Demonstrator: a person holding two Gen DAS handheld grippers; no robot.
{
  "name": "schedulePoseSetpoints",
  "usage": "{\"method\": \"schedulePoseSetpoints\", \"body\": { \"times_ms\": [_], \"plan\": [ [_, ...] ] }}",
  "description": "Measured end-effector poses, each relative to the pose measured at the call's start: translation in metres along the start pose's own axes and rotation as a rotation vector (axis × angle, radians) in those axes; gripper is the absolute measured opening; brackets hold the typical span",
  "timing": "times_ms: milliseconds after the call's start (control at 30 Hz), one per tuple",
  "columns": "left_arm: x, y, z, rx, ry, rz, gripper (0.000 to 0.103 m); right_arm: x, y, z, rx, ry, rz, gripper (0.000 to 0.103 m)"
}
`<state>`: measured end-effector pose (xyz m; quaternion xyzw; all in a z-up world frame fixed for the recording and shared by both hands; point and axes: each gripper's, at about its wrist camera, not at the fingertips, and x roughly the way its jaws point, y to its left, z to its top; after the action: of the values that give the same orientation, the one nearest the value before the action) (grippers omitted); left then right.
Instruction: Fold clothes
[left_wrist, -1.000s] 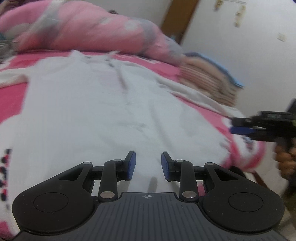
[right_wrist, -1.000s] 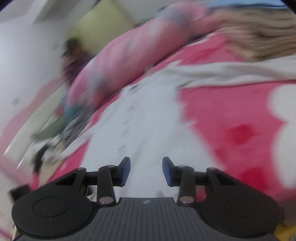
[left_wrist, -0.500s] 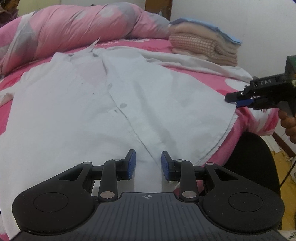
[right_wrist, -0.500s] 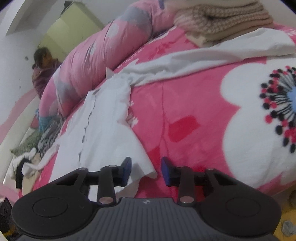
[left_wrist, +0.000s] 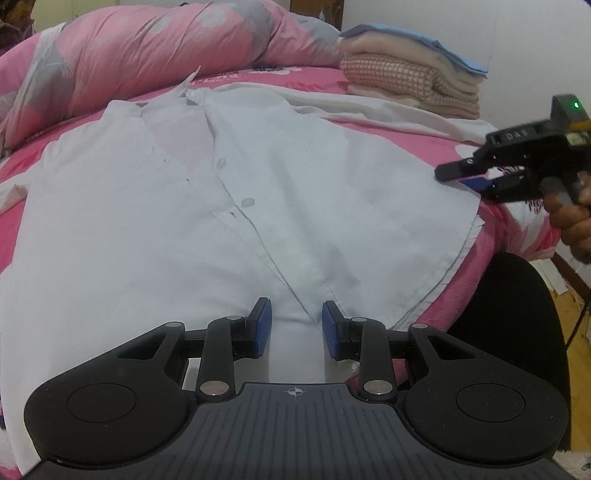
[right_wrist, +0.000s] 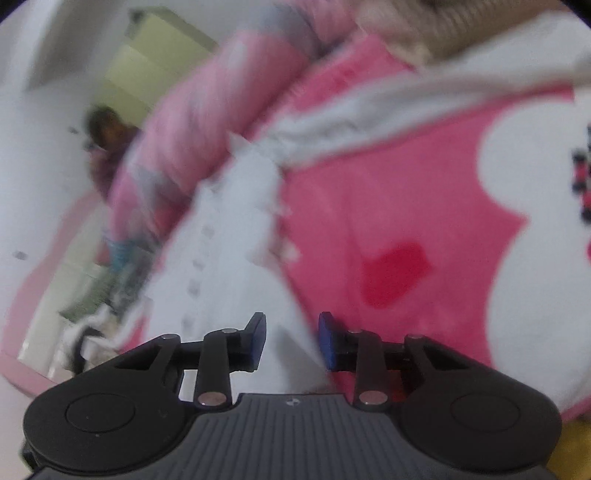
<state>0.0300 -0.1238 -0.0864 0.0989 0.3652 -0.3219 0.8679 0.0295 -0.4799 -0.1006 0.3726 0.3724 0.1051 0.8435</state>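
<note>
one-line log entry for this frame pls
task: fold clothes | shirt: flat on bed, buttoned | left tongs: open over hem | right tongs: open at side edge | nothing held

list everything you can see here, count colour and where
shirt: 1, white, button-up, spread flat on the bed, collar at the far end
bed cover: 1, pink with white flowers, under the shirt
duvet: 1, pink and grey, rolled along the far side of the bed
folded stack: 1 pile, beige and checked layers with blue on top, far right corner of the bed
chair back: 1, black, by the near right edge of the bed
left gripper: 1, black with blue pads, open above the shirt's hem
right gripper: 1, same, open at the shirt's right edge
hand: 1, holding the right gripper
</note>
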Motion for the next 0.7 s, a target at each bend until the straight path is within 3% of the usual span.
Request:
{"method": "schedulePoseSetpoints", "body": {
  "times_ms": [267,367,400,533,700],
  "plan": [
    [0.000,0.001,0.000,-0.010,0.004,-0.005,0.030,-0.022,-0.011,-0.019,0.030,0.057,0.105,0.033],
    [0.000,0.001,0.000,-0.012,0.005,-0.003,0.030,-0.032,-0.016,-0.024,0.042,0.020,0.151,0.043],
    [0.000,0.001,0.000,-0.010,0.004,-0.003,0.030,-0.036,-0.015,-0.028,0.016,0.000,0.147,0.048],
    [0.001,0.001,0.001,-0.004,0.007,-0.001,0.030,-0.041,-0.007,-0.043,-0.109,-0.059,0.101,0.047],
    [0.000,0.001,0.000,-0.002,0.007,0.000,0.030,-0.039,0.019,-0.060,-0.368,-0.107,-0.012,0.045]
  ]
}}
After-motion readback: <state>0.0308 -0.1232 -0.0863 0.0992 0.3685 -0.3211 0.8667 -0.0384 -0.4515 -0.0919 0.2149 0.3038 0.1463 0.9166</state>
